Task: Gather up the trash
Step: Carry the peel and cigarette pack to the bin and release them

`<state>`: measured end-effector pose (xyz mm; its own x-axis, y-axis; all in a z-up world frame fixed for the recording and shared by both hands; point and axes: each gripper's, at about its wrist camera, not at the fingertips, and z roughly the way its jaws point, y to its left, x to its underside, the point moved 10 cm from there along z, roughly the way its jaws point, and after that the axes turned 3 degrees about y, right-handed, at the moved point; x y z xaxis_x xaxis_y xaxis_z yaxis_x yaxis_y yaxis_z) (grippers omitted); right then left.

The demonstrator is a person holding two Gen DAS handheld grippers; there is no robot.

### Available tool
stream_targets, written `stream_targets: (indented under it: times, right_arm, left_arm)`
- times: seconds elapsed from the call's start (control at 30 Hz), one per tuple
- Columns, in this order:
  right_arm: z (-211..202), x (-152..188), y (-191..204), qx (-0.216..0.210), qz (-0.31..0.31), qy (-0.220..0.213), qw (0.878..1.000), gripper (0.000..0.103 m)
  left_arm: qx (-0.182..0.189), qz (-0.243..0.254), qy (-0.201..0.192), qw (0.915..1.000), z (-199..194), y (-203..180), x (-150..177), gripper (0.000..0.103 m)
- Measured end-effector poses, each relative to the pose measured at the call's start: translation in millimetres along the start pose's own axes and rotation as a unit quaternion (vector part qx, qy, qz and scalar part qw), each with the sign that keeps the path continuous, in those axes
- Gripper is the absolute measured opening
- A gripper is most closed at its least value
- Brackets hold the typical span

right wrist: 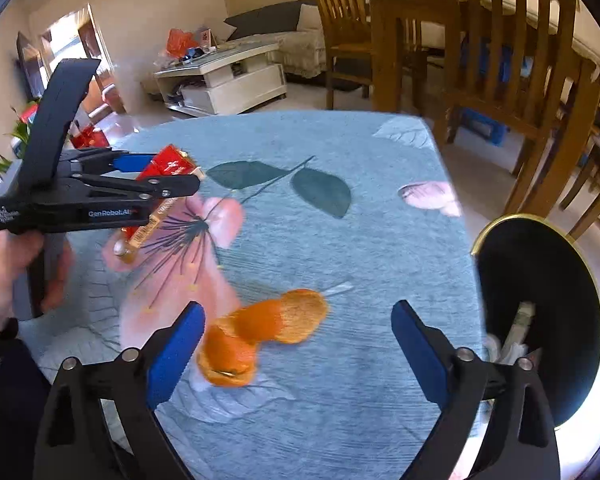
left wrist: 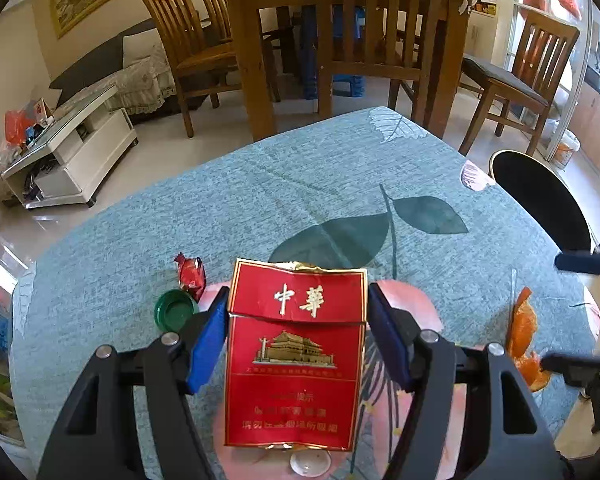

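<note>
The red cigarette pack [left wrist: 296,356] is clamped by its two long edges between the blue pads [left wrist: 210,344] of the left hand-held gripper [left wrist: 296,336] and is held above the table [left wrist: 260,184], clear of the cloth. Taking the pack as landmark: a green bottle cap [left wrist: 175,313] lies on the table just to its left, and a red candy wrapper [left wrist: 191,274] lies touching or nearly touching the cap on its far side. A small white cap-like item [left wrist: 310,463] shows below the pack's lower edge; what it is cannot be told. To the pack's right lies the orange peel [right wrist: 260,338], in joined pieces. Farther right, past the table edge, stands the black bin [right wrist: 540,320], with pale scraps already visible in it.

The right hand-held gripper [right wrist: 298,344] is spread wide and empty, its jaws standing over the peel without touching it. No earlier picture is supplied.

Judgement on progress: partly done. Some rubbish is in the bin and the pack is lifted but not yet deposited. The peel, cap, wrapper and white item remain on the table. The peel appears to be the right side's next pick.
</note>
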<state>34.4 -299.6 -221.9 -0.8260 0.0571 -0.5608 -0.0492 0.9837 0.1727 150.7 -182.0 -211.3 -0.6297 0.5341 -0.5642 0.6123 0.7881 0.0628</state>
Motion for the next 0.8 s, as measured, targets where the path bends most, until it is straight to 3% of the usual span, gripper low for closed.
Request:
stream_targets:
  times: [0.03, 0.07, 0.1, 0.13, 0.2, 0.23, 0.27, 0.33, 0.4, 0.53, 0.7, 0.8]
  right_arm:
    - [2.9, 0.2, 8.8, -0.015, 0.001, 0.003, 1.000, 0.094]
    - [6.9, 1.3, 15.4, -0.001, -0.017, 0.009, 1.000, 0.093]
    - [12.9, 3.5, 19.3, 0.028, -0.042, 0.018, 0.999, 0.089]
    - [21.4, 7.7, 22.2, 0.051, -0.064, 0.032, 0.996, 0.073]
    - [29.0, 13.8, 24.5, 0.058, -0.079, 0.042, 0.994, 0.072]
    - [27.4, 14.9, 24.1, 0.055, -0.082, 0.047, 0.994, 0.066]
    - [25.2, 14.8, 22.7, 0.052, -0.082, 0.051, 0.994, 0.058]
    - [18.6, 12.5, 18.9, 0.033, -0.072, 0.053, 0.995, 0.016]
    - [15.4, 12.1, 14.1, 0.010, -0.055, 0.061, 0.997, 0.014]
    - [7.4, 13.2, 11.7, 0.034, -0.072, 0.057, 0.995, 0.013]
    - [-57.2, -24.6, 9.4, 0.057, -0.070, -0.035, 0.995, 0.012]
    - [-78.0, -31.1, 0.4, 0.084, -0.079, -0.052, 0.992, 0.012]
  left_arm:
    - [0.002, -0.001, 0.001, 1.0000, 1.7, 0.1, 0.1, 0.067]
    - [0.004, -0.003, 0.003, 1.0000, 3.6, 0.1, 0.3, 0.067]
    - [0.005, -0.003, 0.004, 1.0000, 5.0, -0.5, 0.6, 0.067]
    - [0.006, -0.002, 0.005, 1.0000, 6.0, -0.9, 1.2, 0.067]
    - [0.006, 0.001, 0.005, 1.0000, 6.4, -1.3, 1.8, 0.067]
    - [0.005, 0.001, 0.004, 1.0000, 5.9, -0.8, 1.9, 0.067]
    - [0.005, -0.001, 0.003, 1.0000, 6.1, 0.1, 1.6, 0.067]
    - [0.006, -0.004, 0.001, 1.0000, 5.4, 2.3, -0.6, 0.067]
    - [0.005, -0.006, -0.003, 1.0000, 4.0, 1.8, -3.6, 0.067]
    - [-0.001, -0.008, -0.014, 0.9999, -2.8, -0.4, -10.1, 0.067]
    - [0.002, 0.000, -0.039, 0.9993, -20.3, -17.4, -33.5, 0.067]
    - [-0.001, 0.007, -0.055, 0.9985, -28.9, -37.6, -50.3, 0.067]
